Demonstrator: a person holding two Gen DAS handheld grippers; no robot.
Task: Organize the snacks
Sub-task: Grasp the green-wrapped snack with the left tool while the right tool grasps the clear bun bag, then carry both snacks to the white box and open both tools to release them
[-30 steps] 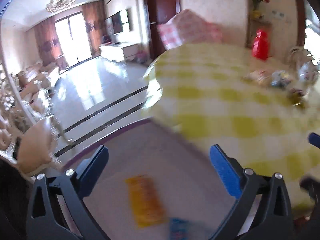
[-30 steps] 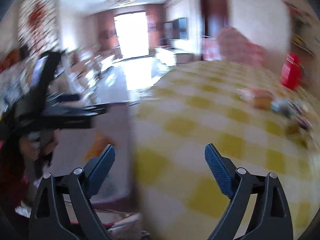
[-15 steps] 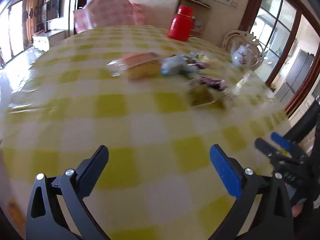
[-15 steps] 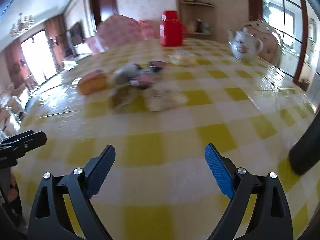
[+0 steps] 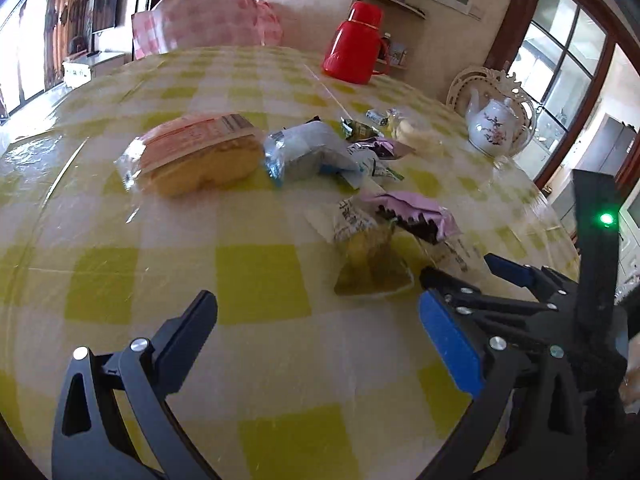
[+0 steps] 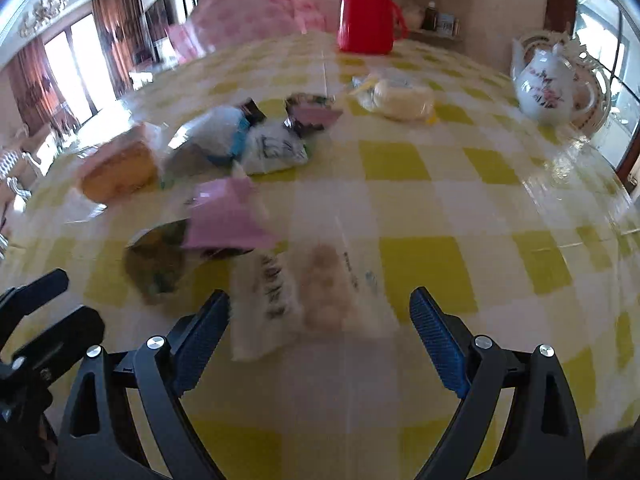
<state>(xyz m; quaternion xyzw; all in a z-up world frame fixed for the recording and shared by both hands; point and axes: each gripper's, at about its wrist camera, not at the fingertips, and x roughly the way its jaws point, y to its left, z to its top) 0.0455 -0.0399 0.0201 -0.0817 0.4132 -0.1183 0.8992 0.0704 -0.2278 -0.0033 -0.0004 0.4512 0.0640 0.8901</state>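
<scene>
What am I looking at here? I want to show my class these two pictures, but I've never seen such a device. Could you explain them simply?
A person holds a hand-held clamp in each hand; no robot is involved. Each picture comes from a wide-angle camera on one clamp, looking forward along its jaws. The left gripper and right gripper both stand open and hold nothing. Ahead is a table with a yellow checked cloth, strewn with snack packets: a wrapped cake, a pink packet and a clear packet just before the right jaws. A red flask and a teapot stand further back.
</scene>
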